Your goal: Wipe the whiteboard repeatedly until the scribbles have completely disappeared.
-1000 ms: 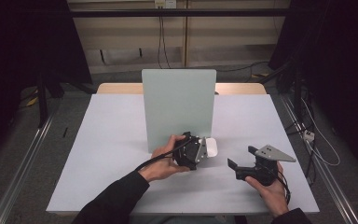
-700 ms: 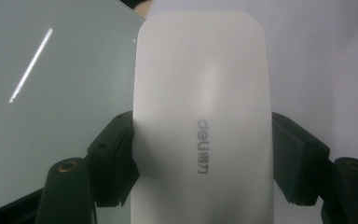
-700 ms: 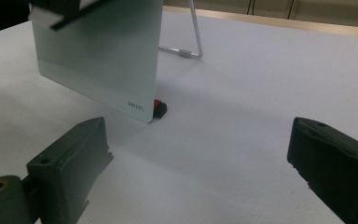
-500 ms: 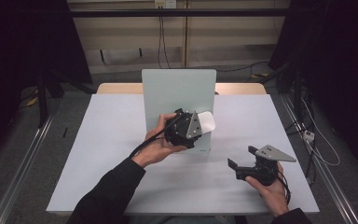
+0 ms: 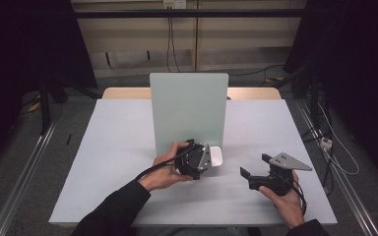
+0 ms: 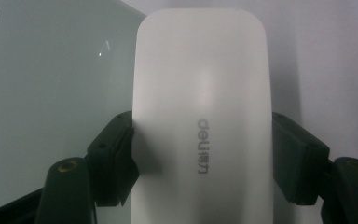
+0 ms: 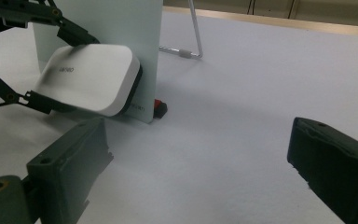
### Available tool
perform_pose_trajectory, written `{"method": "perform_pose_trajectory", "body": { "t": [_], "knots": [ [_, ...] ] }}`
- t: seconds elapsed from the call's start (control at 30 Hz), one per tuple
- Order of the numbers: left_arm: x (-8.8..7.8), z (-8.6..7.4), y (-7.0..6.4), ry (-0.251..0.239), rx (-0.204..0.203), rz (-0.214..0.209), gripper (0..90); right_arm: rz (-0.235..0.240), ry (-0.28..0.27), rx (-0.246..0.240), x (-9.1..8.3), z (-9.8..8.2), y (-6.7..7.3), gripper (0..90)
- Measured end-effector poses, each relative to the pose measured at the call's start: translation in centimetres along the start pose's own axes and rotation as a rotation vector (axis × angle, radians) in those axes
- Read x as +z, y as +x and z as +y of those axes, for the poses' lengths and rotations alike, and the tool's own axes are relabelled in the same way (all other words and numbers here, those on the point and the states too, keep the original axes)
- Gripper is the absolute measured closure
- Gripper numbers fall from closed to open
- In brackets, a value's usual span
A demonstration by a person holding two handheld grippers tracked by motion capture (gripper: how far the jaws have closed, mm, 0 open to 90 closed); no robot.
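Observation:
A pale green board (image 5: 187, 105) stands upright in the middle of the white table (image 5: 103, 147). My left gripper (image 5: 204, 160) is shut on a white rounded eraser (image 5: 215, 156) marked "deli", low at the board's near right corner. In the left gripper view the two black jaws clamp the eraser (image 6: 200, 107) by its long sides, with the board (image 6: 42, 102) at the left. The right gripper view shows the eraser (image 7: 91, 77) tilted, its end touching the board (image 7: 112, 23). My right gripper (image 5: 256, 169) rests open near the table's front right, with nothing between its jaws (image 7: 200, 168).
A wire stand (image 7: 193, 42) props the board from behind, and a small red foot (image 7: 160, 107) sits at its lower corner. The table's far edge (image 5: 256, 93) is wood. Metal rails run along the floor on both sides.
The left hand carried the eraser up the face of the board, then brought it back down to the board's lower right corner. The right hand has not moved.

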State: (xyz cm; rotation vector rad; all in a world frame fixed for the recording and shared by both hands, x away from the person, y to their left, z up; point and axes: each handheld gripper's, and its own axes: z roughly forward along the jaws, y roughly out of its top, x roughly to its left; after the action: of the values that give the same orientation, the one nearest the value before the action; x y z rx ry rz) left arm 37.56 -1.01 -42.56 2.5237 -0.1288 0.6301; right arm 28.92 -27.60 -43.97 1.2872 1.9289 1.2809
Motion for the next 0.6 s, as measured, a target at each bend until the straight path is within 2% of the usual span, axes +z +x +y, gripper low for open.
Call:
{"method": "perform_pose_trajectory", "body": {
  "t": [0.1, 0.23, 0.3, 0.33, 0.37, 0.4, 0.47, 0.5, 0.53, 0.6],
  "knots": [
    [0.2, 0.2, 0.0, -0.005, -0.012, -0.012, 31.1, -0.001, 0.0, 0.002, 0.0, 0.0, 0.0, 4.9],
    [0.2, 0.9, 0.4, -0.039, -0.039, 0.005, 31.1, -0.002, 0.001, 0.001, 0.0, 0.0, 0.0, 4.9],
    [0.0, 1.5, 0.9, -0.032, -0.025, 0.003, 31.1, -0.004, 0.001, 0.004, 0.0, 0.0, 0.0, 4.9],
    [0.1, 1.9, 1.0, -0.053, -0.046, 0.014, 31.1, -0.003, 0.001, 0.006, 0.0, 0.0, 0.0, 4.9],
    [-0.1, 2.3, 1.4, -0.055, -0.042, 0.022, 31.1, -0.005, 0.0, 0.005, 0.0, 0.0, 0.0, 4.9],
    [-0.3, 2.6, 1.6, -0.071, -0.063, 0.036, 31.1, -0.004, 0.001, 0.006, 0.0, 0.0, 0.0, 4.9],
    [-0.7, 2.9, 2.2, -0.078, -0.066, 0.053, 31.1, -0.002, 0.001, 0.001, -0.1, 0.0, 0.0, 4.9],
    [-1.0, 3.0, 2.6, -0.089, -0.08, 0.06, 31.1, -0.002, 0.001, 0.003, -0.1, 0.0, 0.0, 4.9],
    [-1.6, 3.0, 3.2, -0.088, -0.075, 0.071, 31.1, 0.0, -0.001, 0.002, -0.1, 0.0, -0.1, 4.9],
    [-2.5, 2.7, 4.1, -0.111, -0.113, 0.085, 31.1, 0.003, 0.001, 0.0, -0.1, 0.0, -0.1, 4.9]
  ]
}}
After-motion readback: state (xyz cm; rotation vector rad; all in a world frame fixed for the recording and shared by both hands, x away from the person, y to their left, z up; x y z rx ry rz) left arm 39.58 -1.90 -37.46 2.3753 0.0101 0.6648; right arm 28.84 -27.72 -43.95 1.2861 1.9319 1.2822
